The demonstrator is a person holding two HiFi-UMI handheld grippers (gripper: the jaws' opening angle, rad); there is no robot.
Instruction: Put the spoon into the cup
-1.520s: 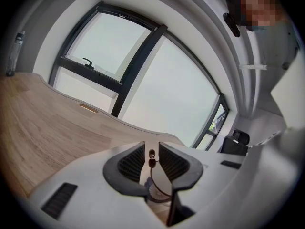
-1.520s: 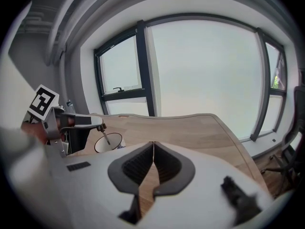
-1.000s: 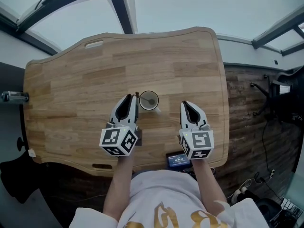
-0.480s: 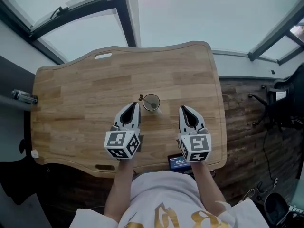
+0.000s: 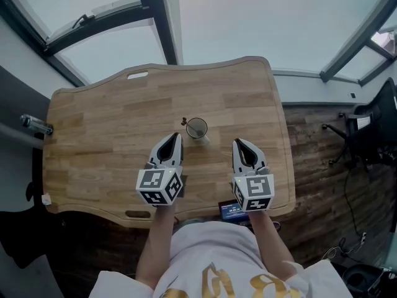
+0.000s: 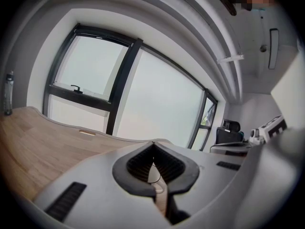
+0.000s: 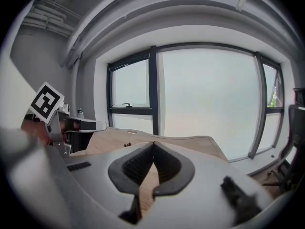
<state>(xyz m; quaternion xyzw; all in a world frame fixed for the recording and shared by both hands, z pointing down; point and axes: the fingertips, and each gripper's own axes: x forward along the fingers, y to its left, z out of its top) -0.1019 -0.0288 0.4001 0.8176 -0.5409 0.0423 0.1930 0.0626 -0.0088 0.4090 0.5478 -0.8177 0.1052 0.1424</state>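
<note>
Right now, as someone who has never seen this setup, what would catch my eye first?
Two handheld grippers, each carrying a cube with square markers, hang over the near side of the wooden table: the left gripper and the right gripper, both shut and empty. Just ahead of the left one stands a small cup with what looks like the spoon in it.

The cup (image 5: 197, 129) is a small, pale, round vessel with a dark rim. It stands upright and mouth-up on the wooden table (image 5: 93, 135), near the middle of the tabletop and slightly towards its near edge. The spoon (image 5: 185, 122) is in the cup, its bowl end down inside. Its thin handle leans over the far-left part of the rim and ends in a small dark tip; finer detail cannot be made out.
</note>
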